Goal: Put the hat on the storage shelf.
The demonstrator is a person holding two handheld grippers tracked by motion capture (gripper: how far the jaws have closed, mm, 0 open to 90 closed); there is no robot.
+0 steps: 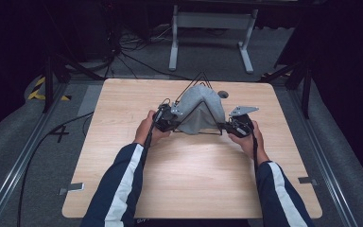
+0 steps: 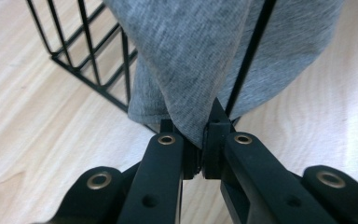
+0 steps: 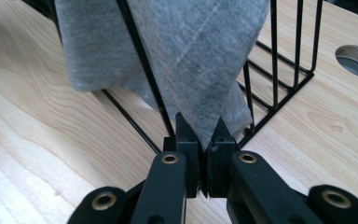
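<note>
From the high view, a grey cloth (image 1: 199, 109) drapes over a black wire rack (image 1: 203, 80) near the middle of the tabletop (image 1: 189, 175); the left claw (image 1: 170, 115) pinches its left lower edge, the right claw (image 1: 225, 126) its right lower edge. The risk here, as I judge it, is the rack — light and thin-legged, it could tip or slide if both hands pull the cloth outward at once.

In the left gripper view, the left claw (image 2: 199, 140) is clenched on a fold of cloth (image 2: 196, 60), with a rack wire (image 2: 249, 60) running just beside the jaws; the knit is soft, heathered, finely ribbed, and could snag on that wire or slip free since only a narrow fold is caught; the rack (image 2: 88, 56) is a grid of slim, glossy rods.

In the right gripper view, the right claw (image 3: 204, 135) is clamped on a pointed corner of cloth (image 3: 191, 51); a diagonal wire (image 3: 142, 65) crosses in front — a likely catch point; the pale wood, smooth-grained, has a round hole (image 3: 356, 60).
</note>
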